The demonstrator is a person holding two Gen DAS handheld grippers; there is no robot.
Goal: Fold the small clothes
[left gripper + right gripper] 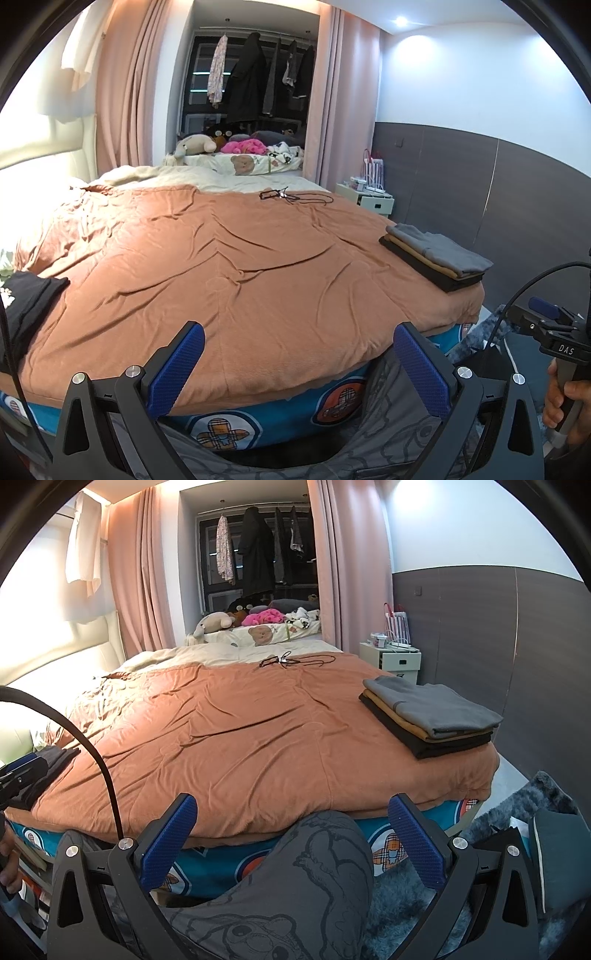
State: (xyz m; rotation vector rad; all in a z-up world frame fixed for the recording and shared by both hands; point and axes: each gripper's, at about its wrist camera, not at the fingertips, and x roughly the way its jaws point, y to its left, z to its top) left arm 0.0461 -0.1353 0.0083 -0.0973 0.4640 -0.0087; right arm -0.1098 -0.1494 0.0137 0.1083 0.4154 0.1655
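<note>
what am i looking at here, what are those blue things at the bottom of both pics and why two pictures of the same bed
No robot arm here: a person holds a hand-held two-finger gripper in each hand, each with a fisheye camera looking along its blue ribbed fingers. One picture comes from the left gripper, the other from the right gripper. Both are open and hold nothing. On the rust-orange blanket lie a folded stack of grey, tan and black clothes near the right edge, a dark unfolded garment at the left edge, and a thin black cord farther back. The person's grey printed trousers show below.
</note>
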